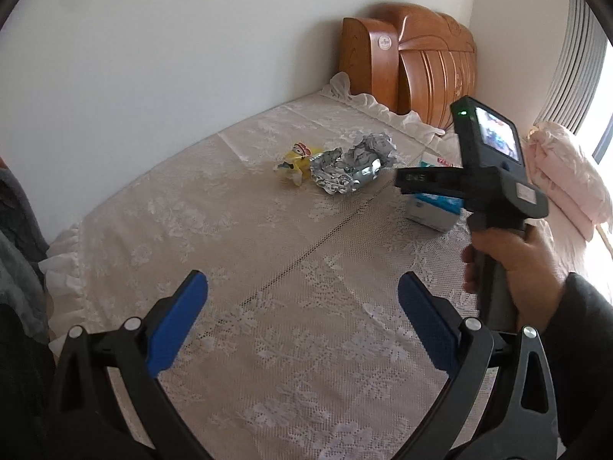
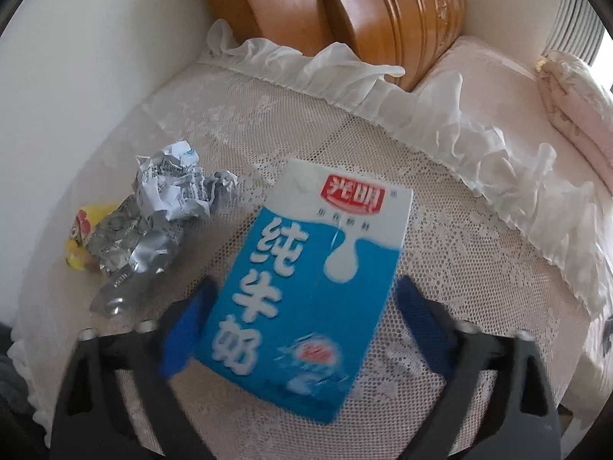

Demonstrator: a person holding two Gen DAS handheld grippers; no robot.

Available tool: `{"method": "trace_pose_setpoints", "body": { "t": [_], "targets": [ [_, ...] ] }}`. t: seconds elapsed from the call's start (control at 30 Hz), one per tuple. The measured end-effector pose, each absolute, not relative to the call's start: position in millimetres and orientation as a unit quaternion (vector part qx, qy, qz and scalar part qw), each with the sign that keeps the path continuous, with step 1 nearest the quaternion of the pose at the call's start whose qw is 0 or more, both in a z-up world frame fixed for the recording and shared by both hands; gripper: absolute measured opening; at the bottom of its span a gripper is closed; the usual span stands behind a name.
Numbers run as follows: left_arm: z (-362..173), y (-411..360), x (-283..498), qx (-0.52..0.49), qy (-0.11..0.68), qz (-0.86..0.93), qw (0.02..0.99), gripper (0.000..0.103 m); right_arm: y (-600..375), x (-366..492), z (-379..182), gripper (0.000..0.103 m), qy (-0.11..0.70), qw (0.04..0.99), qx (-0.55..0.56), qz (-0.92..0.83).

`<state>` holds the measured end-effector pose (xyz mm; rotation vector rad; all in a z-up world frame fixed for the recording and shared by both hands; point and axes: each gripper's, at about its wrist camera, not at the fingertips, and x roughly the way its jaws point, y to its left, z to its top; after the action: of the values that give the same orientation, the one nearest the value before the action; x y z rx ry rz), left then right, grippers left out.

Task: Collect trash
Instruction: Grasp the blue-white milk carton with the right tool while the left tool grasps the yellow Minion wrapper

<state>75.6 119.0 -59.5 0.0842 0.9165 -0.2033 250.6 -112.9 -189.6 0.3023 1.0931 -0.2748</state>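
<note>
Right gripper (image 2: 302,329) over the carton (image 2: 306,280), left gripper (image 1: 302,322) waiting wide.

The carton lies flat on the bed (image 1: 268,345) near its headboard (image 1: 421,61) end, between the right jaws; the left pad looks at its edge, the right pad stands clear, so no grip yet. Left jaws are released, empty above bare lace. Crumpled paper (image 2: 176,188), foil (image 2: 130,253) and a yellow wrapper (image 2: 78,245) sit bunched together toward the wall-side edge.
</note>
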Motion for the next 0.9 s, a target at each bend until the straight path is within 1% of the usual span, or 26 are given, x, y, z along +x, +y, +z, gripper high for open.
{"method": "trace_pose_setpoints", "body": {
  "t": [0.07,0.27,0.47,0.53,0.7,0.9],
  "targets": [
    [-60,116,78,0.041,0.442,-0.1,0.891,0.095,-116,244,-187,0.079,0.514,0.837,0.142,-0.121],
    [-65,100,87,0.048,0.445,-0.111,0.887,0.095,-139,224,-177,0.078,0.502,0.842,0.173,-0.096],
    [-76,69,102,0.099,0.43,-0.133,0.887,0.095,-159,178,-165,0.077,0.493,0.847,0.187,-0.064],
    [-82,58,116,0.113,0.427,-0.136,0.887,0.095,-163,163,-163,0.077,0.493,0.848,0.186,-0.057],
    [-93,49,155,0.102,0.437,-0.137,0.883,0.095,-174,147,-169,0.076,0.503,0.842,0.187,-0.049],
    [-98,72,199,0.094,0.438,-0.107,0.888,0.095,-177,142,-171,0.076,0.505,0.846,0.168,-0.036]
  ]
}}
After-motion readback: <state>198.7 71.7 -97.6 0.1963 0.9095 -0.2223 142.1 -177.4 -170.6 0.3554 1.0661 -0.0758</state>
